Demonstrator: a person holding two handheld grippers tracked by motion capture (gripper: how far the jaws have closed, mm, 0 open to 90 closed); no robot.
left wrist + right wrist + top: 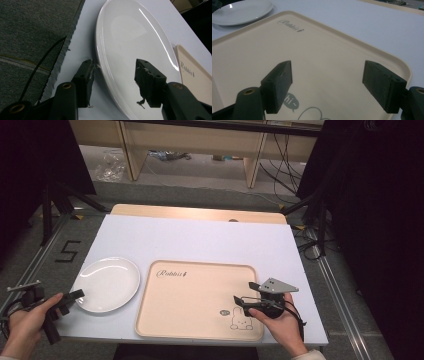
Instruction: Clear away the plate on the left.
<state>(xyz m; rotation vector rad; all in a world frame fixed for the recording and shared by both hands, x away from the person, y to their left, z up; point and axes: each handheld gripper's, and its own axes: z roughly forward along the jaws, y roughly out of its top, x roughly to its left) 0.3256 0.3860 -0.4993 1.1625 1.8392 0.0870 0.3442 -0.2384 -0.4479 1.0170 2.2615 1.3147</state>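
Now left claw (113, 82) open astride white plate (130, 45) rim, right claw (337, 86) open over tray (332, 50).

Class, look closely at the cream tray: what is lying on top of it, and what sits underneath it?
Nothing lies on the tray; its surface bears a printed word, a speech bubble and a rabbit drawing. The right gripper hovers open above its corner. Beneath it is the white table; what the tray covers cannot be seen.
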